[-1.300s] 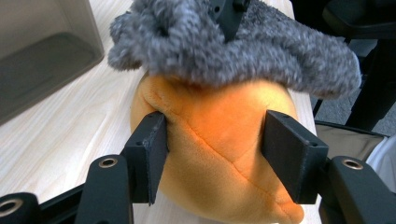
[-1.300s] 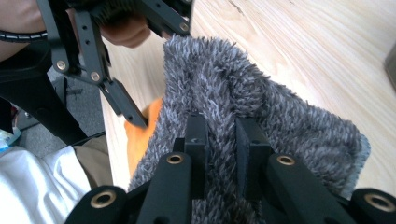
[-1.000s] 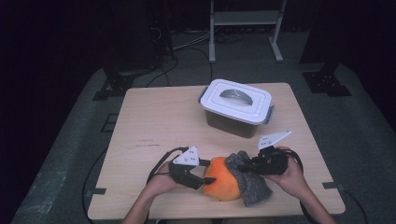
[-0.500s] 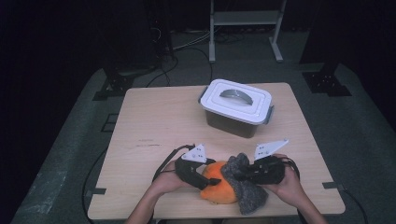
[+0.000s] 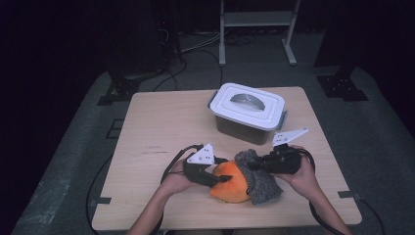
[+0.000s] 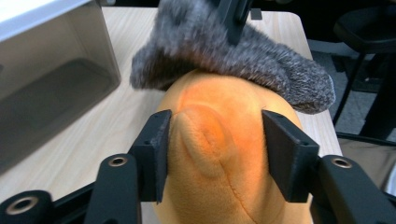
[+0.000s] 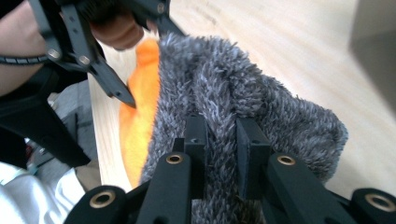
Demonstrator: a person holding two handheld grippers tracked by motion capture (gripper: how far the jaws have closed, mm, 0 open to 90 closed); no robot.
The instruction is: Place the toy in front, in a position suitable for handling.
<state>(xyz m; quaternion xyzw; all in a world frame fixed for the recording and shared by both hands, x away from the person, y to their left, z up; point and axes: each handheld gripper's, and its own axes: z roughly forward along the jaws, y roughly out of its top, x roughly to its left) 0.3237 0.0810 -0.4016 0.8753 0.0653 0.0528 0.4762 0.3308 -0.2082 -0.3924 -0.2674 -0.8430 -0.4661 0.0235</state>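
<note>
Left gripper [image 6: 212, 154] has just been closing, squeezing the soft orange plush [image 6: 219, 154] between its pads; right gripper [image 7: 219, 140] pinches a fold of the limp grey sock [image 7: 261, 102] (light, grab the cuff).

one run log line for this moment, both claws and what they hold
left claw: closing on orange plush | right claw: shut on grey fuzzy sock | sock draped over plush | lidded bin: untouched, behind

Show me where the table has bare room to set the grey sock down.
Bare wood left of the lidded box, up to the table's far-left corner. Crowded near the front edge: left gripper, orange plush, grey sock and right gripper.
</note>
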